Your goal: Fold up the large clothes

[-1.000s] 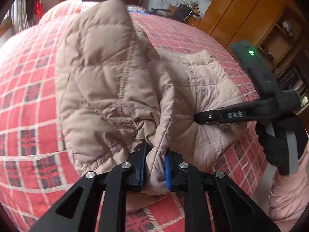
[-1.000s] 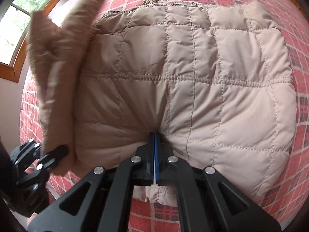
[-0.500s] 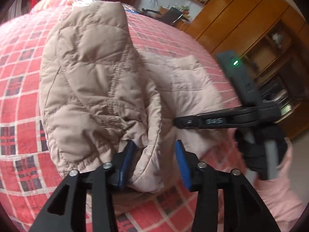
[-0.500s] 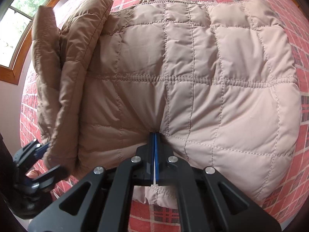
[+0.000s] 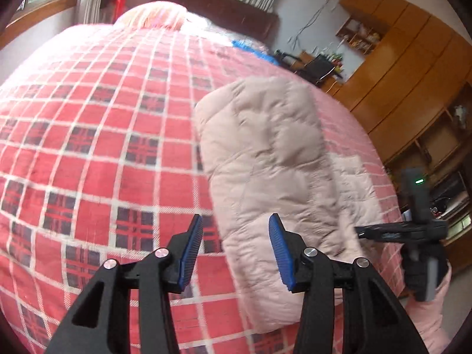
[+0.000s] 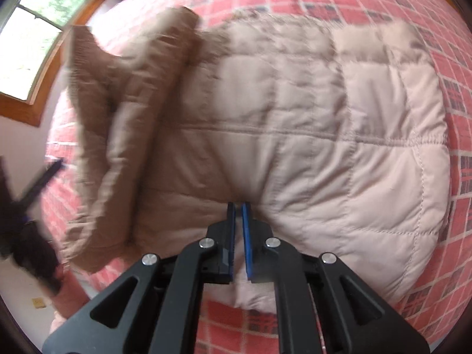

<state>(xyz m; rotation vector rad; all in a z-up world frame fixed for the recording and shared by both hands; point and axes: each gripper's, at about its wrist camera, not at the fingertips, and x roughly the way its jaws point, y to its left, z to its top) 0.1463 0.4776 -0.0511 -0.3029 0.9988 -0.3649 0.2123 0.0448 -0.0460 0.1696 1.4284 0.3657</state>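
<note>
On the left, the left hand-held gripper (image 5: 234, 250) stands wide open and empty over the red plaid bed (image 5: 97, 135). Its blue pads frame bedspread on the left and the near left corner of the quilted jacket (image 5: 265, 159) on the right, with no fabric between them. From this gripper the jacket lies just ahead and to the right, a long padded bundle running from the near edge of the bed away toward the far headboard.

In the right wrist view, a folded sleeve panel (image 6: 129, 129) lies along the left side of the jacket (image 6: 309, 135), also running near to far. The body spreads broad to the right of it, with a gathered seam line crossing left to right.

The right hand-held gripper (image 6: 238, 236) sits at the middle of the jacket's near hem. Its jaws are nearly together with a thin gap showing, and blur hides whether any cloth is pinched; I cannot tell.

The right gripper looks nearer the hem, so a far-ward fold across the short axis would likely start there.
</note>
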